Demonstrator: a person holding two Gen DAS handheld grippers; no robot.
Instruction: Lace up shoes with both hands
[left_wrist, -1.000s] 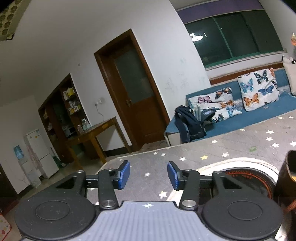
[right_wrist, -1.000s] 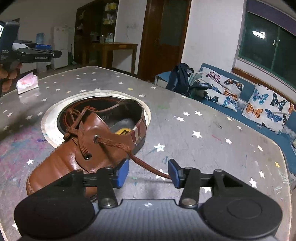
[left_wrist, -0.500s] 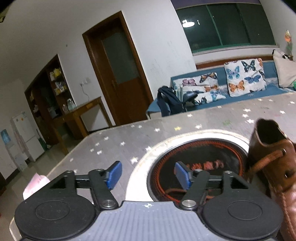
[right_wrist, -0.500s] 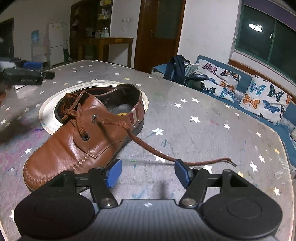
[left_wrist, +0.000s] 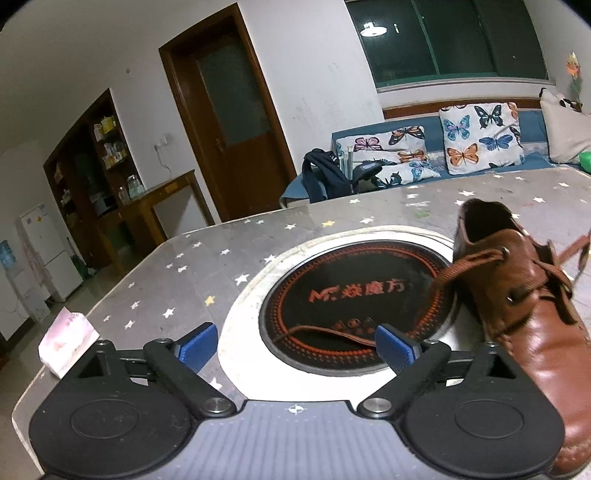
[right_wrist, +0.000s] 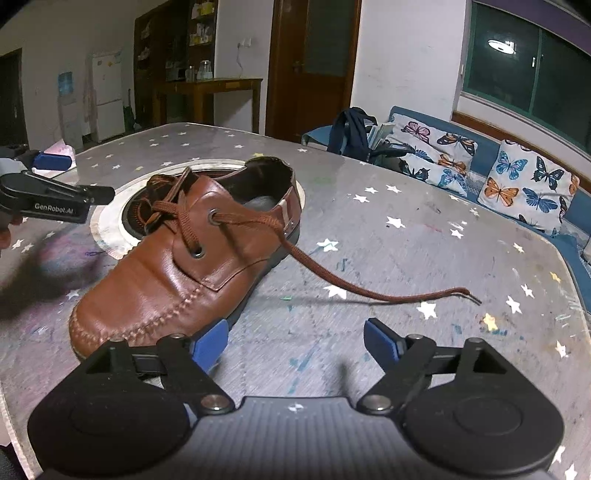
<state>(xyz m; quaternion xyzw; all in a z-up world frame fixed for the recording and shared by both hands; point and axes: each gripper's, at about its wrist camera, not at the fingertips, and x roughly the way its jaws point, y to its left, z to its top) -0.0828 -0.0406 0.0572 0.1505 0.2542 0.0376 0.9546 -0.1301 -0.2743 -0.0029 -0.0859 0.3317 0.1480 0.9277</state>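
Note:
A brown leather shoe (right_wrist: 177, 269) lies on the star-patterned table (right_wrist: 406, 251), its heel over a round black cooktop (left_wrist: 354, 291). One brown lace end (right_wrist: 388, 295) trails right across the table, ahead of my right gripper (right_wrist: 295, 343). Its jaws are opening, with only bare table between them and the left pad beside the shoe's sole. The other lace end (left_wrist: 325, 332) lies on the cooktop just ahead of my left gripper (left_wrist: 295, 347), whose jaws are also opening and pinch nothing. The shoe (left_wrist: 524, 306) stands to its right. The left gripper (right_wrist: 55, 199) shows at the far left of the right wrist view.
A pink and white tissue pack (left_wrist: 68, 338) sits by the table's left edge. Beyond the far edge are a blue sofa with butterfly cushions (right_wrist: 524, 188), a dark backpack (right_wrist: 351, 133) and a wooden door (left_wrist: 236, 122).
Both pairs of jaws have spread wider. The left view has swung down onto the cooktop and shoe. The lace that ran between the right pads now lies loose on the table ahead.

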